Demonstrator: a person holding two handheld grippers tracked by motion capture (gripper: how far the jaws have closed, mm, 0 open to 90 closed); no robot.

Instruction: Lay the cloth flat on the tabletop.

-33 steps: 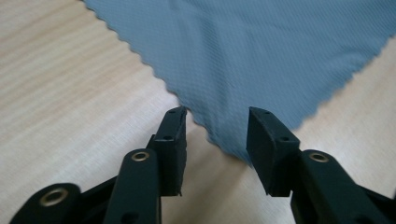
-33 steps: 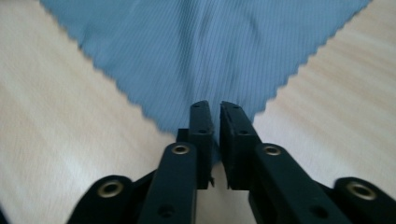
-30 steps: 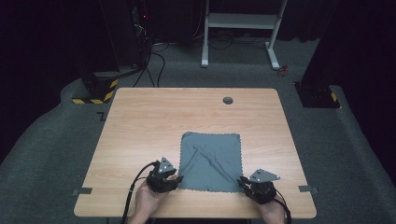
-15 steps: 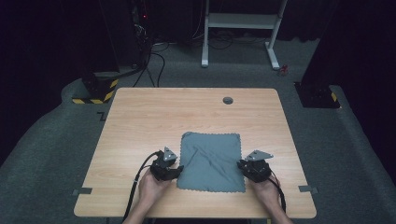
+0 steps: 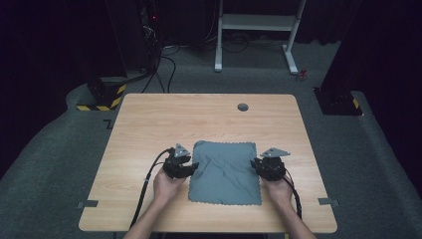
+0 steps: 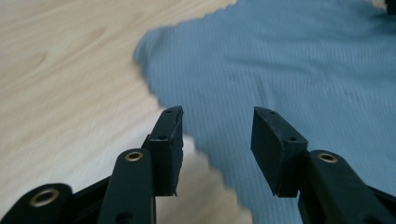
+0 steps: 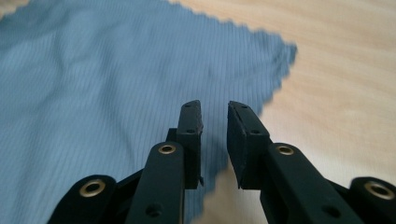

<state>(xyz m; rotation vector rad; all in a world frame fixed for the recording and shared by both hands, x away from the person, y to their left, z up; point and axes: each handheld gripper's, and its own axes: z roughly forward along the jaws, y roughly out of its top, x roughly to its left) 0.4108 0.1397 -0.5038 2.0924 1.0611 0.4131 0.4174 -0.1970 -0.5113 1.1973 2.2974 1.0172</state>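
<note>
The cloth [image 5: 226, 172] lies flat near the counter [image 5: 149, 129] front edge. The left gripper [image 6: 217, 140] and right gripper [image 7: 215, 135] have jaws spread, empty, at opposite edges. Risk: uneven closing may bunch or drag the thin fabric.

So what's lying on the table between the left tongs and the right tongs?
The high view shows the grey-blue cloth spread flat between the left tongs and right tongs, one at each side edge.

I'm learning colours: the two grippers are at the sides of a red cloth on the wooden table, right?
Not quite: the cloth is grey-blue, not red, as the high view shows. The left gripper and right gripper do sit at its sides on the wooden table.
</note>
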